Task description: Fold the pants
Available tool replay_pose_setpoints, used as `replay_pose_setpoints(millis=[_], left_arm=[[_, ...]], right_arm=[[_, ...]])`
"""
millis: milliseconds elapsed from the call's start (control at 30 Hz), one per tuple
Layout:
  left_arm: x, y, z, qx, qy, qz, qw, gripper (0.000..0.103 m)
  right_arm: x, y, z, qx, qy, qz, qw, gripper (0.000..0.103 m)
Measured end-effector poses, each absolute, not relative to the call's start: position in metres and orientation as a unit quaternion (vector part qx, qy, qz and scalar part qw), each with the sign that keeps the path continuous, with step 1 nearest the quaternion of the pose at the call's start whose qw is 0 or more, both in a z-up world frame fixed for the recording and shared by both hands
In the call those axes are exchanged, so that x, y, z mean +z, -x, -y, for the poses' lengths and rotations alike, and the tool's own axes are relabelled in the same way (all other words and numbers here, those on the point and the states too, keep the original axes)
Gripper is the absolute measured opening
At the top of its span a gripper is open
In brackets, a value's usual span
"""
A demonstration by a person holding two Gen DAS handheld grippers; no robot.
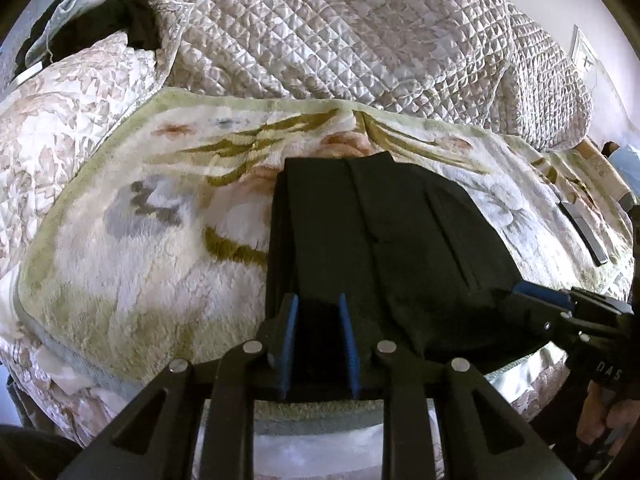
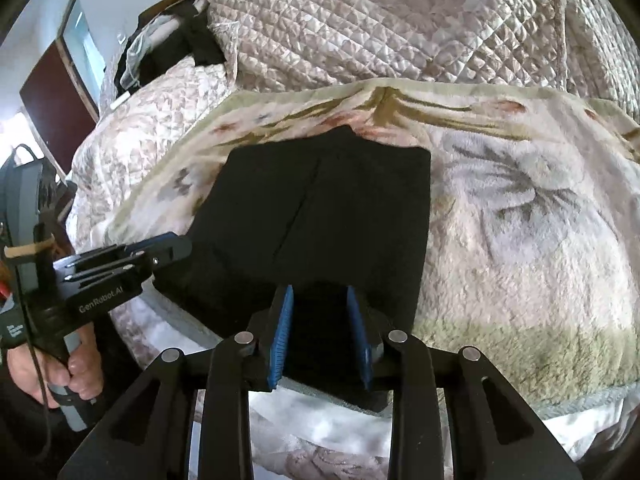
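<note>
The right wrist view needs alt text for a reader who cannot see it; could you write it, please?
Black pants lie folded on a floral blanket, the right gripper open at their near edge. The left gripper reaches their left edge.

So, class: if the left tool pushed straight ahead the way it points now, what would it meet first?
The black pants. The left tool is open at their near edge, with dark cloth between its fingers; whether it touches yet is unclear.

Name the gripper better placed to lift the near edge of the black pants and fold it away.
Neither clearly: the left gripper and the right gripper both sit open at the near edge of the black pants, one toward each near corner. That favours lifting with both together.
</note>
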State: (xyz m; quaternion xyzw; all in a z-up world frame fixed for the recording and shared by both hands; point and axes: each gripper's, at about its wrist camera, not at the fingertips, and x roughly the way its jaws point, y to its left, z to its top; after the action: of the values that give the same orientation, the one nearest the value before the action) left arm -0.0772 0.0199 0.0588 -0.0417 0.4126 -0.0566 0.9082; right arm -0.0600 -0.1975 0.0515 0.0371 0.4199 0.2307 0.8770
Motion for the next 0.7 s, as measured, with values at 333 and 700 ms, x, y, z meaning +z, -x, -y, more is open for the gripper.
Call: replay_pose_setpoints(millis=[333, 700], left_arm=[[0.050, 0.027, -0.051, -0.086, 0.131, -0.437, 0.886, 0.053], [0.029, -0.005, -0.061, -0.124, 0.203, -0.440, 0.866, 0.059]], right_arm=[[0.037, 0.010, 0.234, 0.201, -0.136, -0.455, 0.857, 0.056], [0.026, -0.017, 0.223, 0.234, -0.165, -0.455, 0.843, 0.055]])
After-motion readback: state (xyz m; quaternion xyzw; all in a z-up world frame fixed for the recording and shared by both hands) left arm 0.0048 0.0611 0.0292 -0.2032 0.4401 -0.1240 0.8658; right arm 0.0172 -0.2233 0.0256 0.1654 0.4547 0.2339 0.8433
